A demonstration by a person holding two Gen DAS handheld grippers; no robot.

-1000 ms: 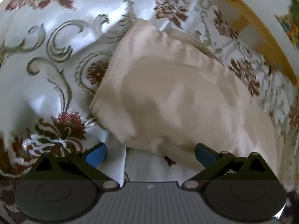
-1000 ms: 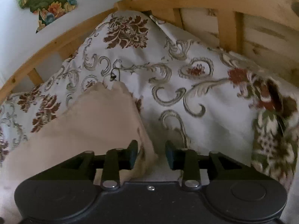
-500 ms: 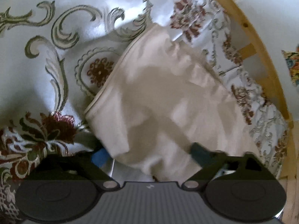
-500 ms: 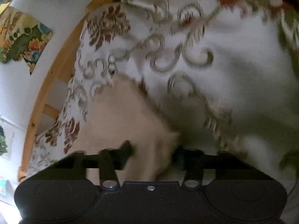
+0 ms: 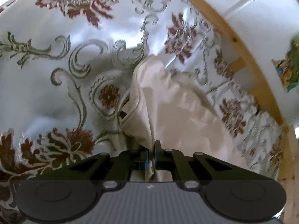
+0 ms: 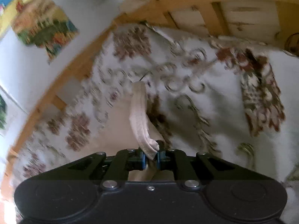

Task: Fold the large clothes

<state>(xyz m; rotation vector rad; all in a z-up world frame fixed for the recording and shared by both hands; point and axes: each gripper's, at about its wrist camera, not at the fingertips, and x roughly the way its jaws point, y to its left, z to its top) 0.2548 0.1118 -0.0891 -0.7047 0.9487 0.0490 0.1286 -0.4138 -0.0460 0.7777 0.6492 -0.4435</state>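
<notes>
Now we angle both tongs downward over the bed [image 5: 46,85]: left tongs [image 5: 150,155] clamped on the cloth [image 5: 186,119], right tongs [image 6: 151,156] closing on its hem [image 6: 139,115].

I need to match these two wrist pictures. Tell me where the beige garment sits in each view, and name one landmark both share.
Left wrist: the beige garment fills the centre and lower right, pinched in the left gripper.
Right wrist: its hemmed edge rises up the centre from the right gripper, whose jaws are closing on it.
Shared landmark: the wooden bed rail along the floral bedspread.
</notes>
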